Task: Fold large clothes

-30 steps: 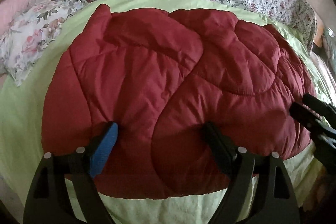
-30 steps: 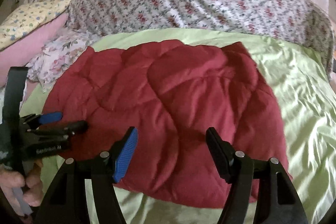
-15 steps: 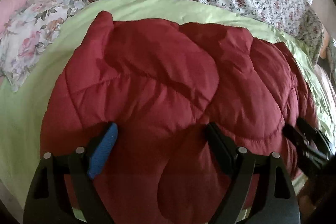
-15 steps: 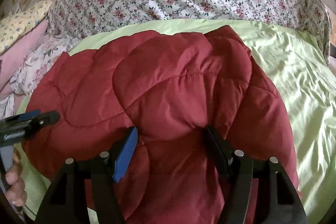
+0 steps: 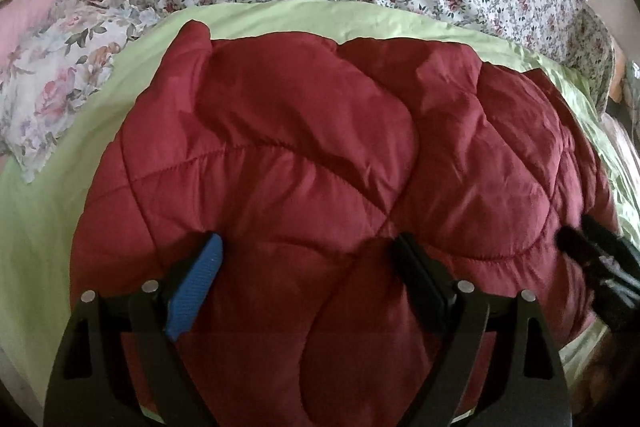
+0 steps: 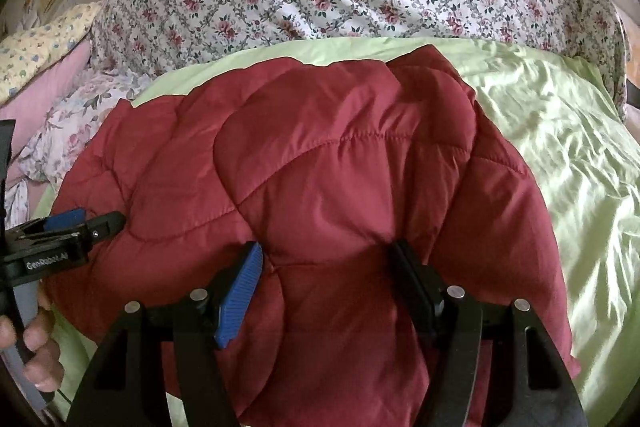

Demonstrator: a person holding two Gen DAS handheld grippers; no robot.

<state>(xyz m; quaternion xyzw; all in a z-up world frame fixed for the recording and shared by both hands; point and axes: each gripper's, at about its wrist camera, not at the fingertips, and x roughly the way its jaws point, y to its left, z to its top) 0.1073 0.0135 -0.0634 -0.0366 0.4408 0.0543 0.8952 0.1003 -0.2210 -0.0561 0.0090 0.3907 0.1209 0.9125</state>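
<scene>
Tongs wide over red puffy coat point(image 5: 304, 163).
Your left tongs point(image 5: 308, 267) and right tongs point(image 6: 326, 267) hold nothing; coat lies bunched, fold still unfinished.

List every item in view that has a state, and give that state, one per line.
Dark red quilted padded garment: bunched and puffy on the bed, not folded flat.
Left gripper: open, fingers astride the garment's near edge.
Right gripper: open, fingers astride the garment's near edge.
Light green bedsheet: spread out, wrinkled.
White floral pillow: lying beside the garment.
</scene>
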